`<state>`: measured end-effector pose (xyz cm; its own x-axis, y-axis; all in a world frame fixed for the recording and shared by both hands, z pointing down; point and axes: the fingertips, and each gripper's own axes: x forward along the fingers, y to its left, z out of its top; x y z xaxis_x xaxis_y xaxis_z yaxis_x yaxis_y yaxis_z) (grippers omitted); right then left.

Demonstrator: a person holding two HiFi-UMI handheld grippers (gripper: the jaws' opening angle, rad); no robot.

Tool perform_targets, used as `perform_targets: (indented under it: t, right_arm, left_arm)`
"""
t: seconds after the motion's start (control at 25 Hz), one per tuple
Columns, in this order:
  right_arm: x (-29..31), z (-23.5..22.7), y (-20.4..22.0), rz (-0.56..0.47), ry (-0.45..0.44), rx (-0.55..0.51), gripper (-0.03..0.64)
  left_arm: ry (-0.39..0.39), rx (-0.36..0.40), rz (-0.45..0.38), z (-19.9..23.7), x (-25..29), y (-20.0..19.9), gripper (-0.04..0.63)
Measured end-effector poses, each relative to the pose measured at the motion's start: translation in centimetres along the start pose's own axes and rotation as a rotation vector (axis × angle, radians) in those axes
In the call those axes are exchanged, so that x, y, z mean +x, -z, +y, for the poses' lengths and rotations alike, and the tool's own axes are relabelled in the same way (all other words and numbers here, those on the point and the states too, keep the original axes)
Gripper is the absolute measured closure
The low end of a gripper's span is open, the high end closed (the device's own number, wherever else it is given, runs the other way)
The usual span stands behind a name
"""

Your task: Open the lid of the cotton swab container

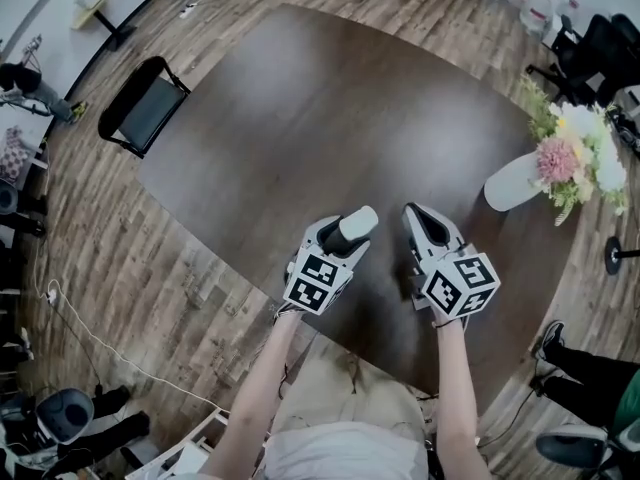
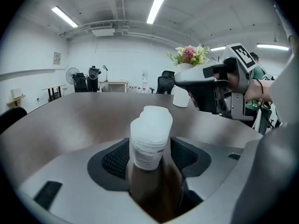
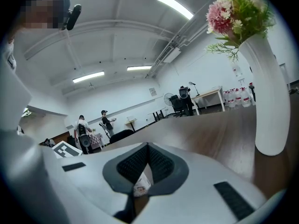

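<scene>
The cotton swab container [image 1: 357, 225] is a small white tub with a printed label and its lid [image 2: 156, 113] on. It stands roughly upright, leaning a little, between the jaws of my left gripper [image 1: 345, 236] near the table's front edge. In the left gripper view the tub [image 2: 150, 143] fills the gap, and both ribbed pads [image 2: 114, 157] lie close beside it without visibly pressing. My right gripper [image 1: 412, 211] hovers just right of the tub, apart from it, jaws together. A small white printed scrap [image 3: 140, 186] shows low in its slit; I cannot tell what it is.
The dark oval table [image 1: 330, 108] stretches ahead. A white vase [image 1: 510, 180] of flowers [image 1: 570, 153] stands at its right edge, close before the right gripper [image 3: 147, 146]. A black chair [image 1: 145, 106] sits off the far left side. A person's legs [image 1: 580, 368] are at lower right.
</scene>
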<state>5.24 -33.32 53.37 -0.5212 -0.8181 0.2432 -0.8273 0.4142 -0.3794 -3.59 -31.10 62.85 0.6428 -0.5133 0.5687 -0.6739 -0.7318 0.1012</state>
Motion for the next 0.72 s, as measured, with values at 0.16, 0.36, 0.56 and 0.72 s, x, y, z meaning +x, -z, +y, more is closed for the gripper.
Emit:
perform_targets:
  t: [0.16,0.36,0.56,0.72]
  right_arm:
    - [0.3,-0.3,0.3,0.006,-0.001,0.005,0.595]
    - [0.4,-0.2,0.4,0.012,-0.007,0.004,0.595]
    - [0.4,-0.4,0.3,0.017,-0.011,0.000,0.595]
    - [0.1,-0.3,0.1,0.019,-0.027,-0.003,0.595]
  left_arm:
    - [0.017,0.020,0.027,-0.1,0.8,0.1,0.318]
    - [0.032,0.042,0.044,-0.1,1.3,0.1,0.332]
    - [0.054,0.038,0.046,-0.2,1.2,0.0,0.344]
    - [0.092,0.027,0.063,-1.0,0.8,-0.5,0.347]
